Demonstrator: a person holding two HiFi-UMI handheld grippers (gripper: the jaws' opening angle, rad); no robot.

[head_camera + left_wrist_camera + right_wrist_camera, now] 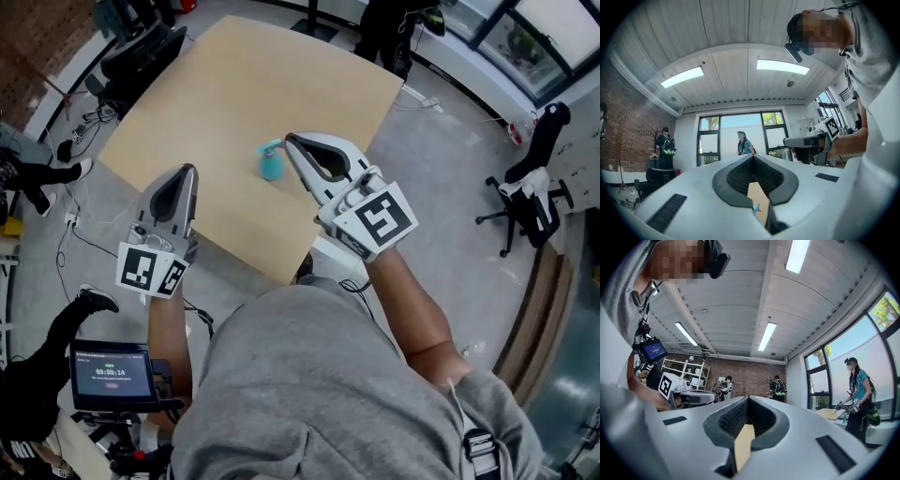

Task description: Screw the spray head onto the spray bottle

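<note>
A small teal spray bottle (272,165) stands on the tan table (234,94), near its front right part. A teal spray head shows at its top; how it sits is too small to tell. My right gripper (292,140) hovers just right of the bottle, jaws shut and empty. My left gripper (190,170) is held over the table's front left edge, well left of the bottle, also shut and empty. In the left gripper view the closed jaws point upward, and a sliver of the teal bottle (756,208) shows through the gap below them. The right gripper view shows only table through its gap.
The table's front corner (286,279) lies close to the person's body. An office chair (532,187) stands on the floor at the right. A small screen (112,373) sits at lower left. Cables and someone's shoes (66,173) lie on the floor at the left.
</note>
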